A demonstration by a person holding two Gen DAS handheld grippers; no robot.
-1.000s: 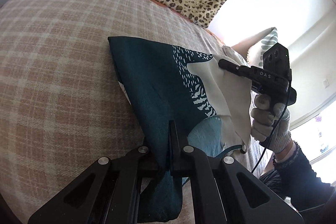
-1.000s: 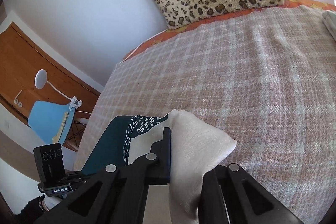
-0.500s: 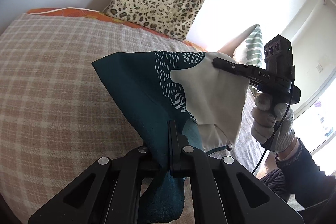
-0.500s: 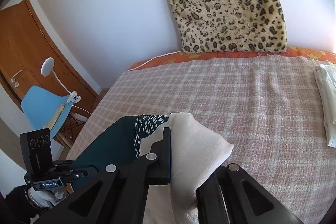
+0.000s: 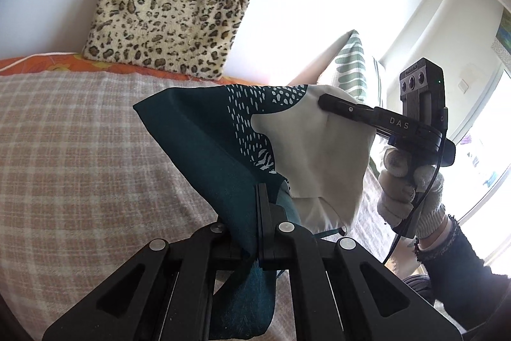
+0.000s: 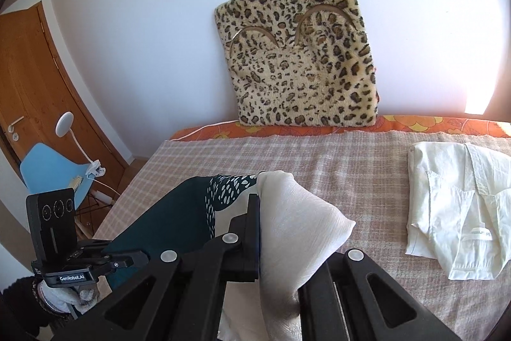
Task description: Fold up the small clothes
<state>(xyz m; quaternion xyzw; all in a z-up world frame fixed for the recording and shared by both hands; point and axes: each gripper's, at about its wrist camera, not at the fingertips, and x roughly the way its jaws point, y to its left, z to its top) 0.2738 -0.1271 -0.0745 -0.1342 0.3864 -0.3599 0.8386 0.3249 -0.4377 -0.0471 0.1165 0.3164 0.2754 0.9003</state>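
Left hand-held gripper (image 5: 258, 213) pinches the dark teal end of a teal-and-cream printed cloth garment (image 5: 223, 149). Right hand-held gripper (image 6: 258, 232) is clamped on its cream end. Garment hangs between them, lifted above the beige plaid-covered bed (image 6: 351, 168). Folded white shirt (image 6: 460, 213) lies at the bed's right edge; leopard-print plush cushion (image 6: 303, 53) leans at the head edge.

Right gripper (image 6: 255, 232) clamps the cloth (image 6: 297, 232) above the bed (image 6: 351, 155).
A white shirt (image 6: 460, 206) lies at right; the left gripper (image 6: 127, 261) holds the teal end.
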